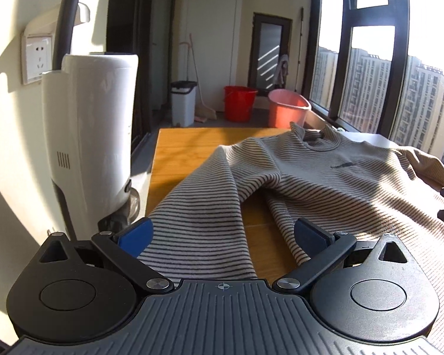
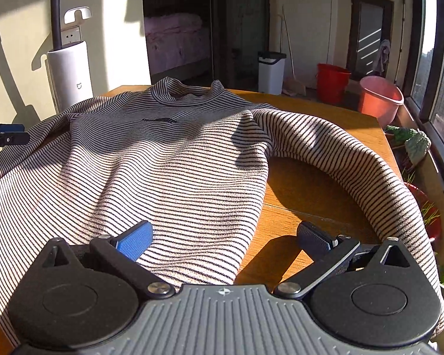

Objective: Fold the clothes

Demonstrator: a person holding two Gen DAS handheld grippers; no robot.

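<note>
A long-sleeved striped sweater (image 1: 334,177) lies face up on the wooden table (image 1: 186,145), collar at the far end. In the left wrist view my left gripper (image 1: 222,232) is open, its blue pads spread wide over the sweater's left sleeve (image 1: 204,207) near the cuff. In the right wrist view my right gripper (image 2: 225,238) is open too, hovering over the sweater's (image 2: 168,162) lower right hem corner and bare table (image 2: 296,195). The right sleeve (image 2: 355,159) curves around towards the right fingertip. The left gripper's tip (image 2: 6,137) shows at the left edge.
A white appliance (image 1: 88,136) stands left of the table by a wall socket. Beyond the table sit a white bin (image 1: 183,102), a red bucket (image 1: 239,103) and a pink basin (image 1: 287,108). Windows run along the right. Green plants (image 2: 411,142) lie beside the table's right edge.
</note>
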